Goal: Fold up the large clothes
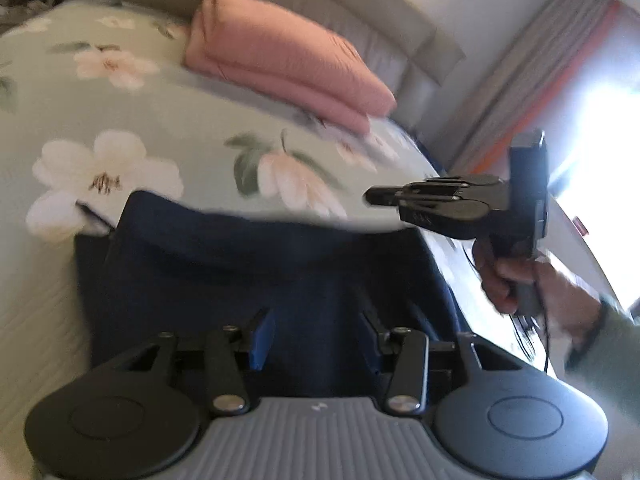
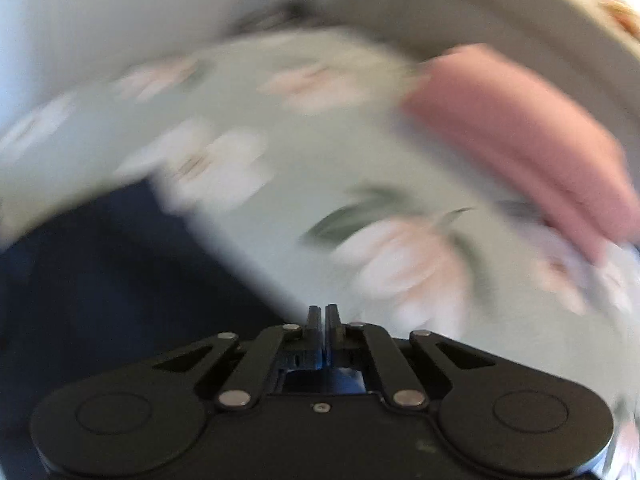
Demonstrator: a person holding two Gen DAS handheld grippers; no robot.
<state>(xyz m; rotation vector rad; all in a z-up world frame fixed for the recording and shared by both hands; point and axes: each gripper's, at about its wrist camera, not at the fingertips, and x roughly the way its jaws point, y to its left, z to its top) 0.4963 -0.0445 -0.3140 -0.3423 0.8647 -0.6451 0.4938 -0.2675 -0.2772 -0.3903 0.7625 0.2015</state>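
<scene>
A dark navy garment [image 1: 260, 264] lies on the floral bedspread [image 1: 180, 120], its far edge a straight fold. My left gripper [image 1: 316, 324] hovers over its near part, jaws apart, the blue pads [image 1: 262, 336] not pressing on the cloth. My right gripper [image 1: 372, 198], held by a person's hand [image 1: 508, 280], hangs above the garment's right side with its fingers together and nothing in them. The right wrist view is blurred: that gripper [image 2: 323, 312] is shut and empty above the bedspread [image 2: 300, 168], at the edge of the navy garment [image 2: 80, 280] on its lower left.
A folded pink cloth [image 1: 288, 64] rests at the far side of the bed near the grey padded headboard [image 1: 360, 4]; it also shows in the right wrist view as a pink cloth [image 2: 520, 140]. Striped curtains [image 1: 540, 60] and a bright window stand to the right.
</scene>
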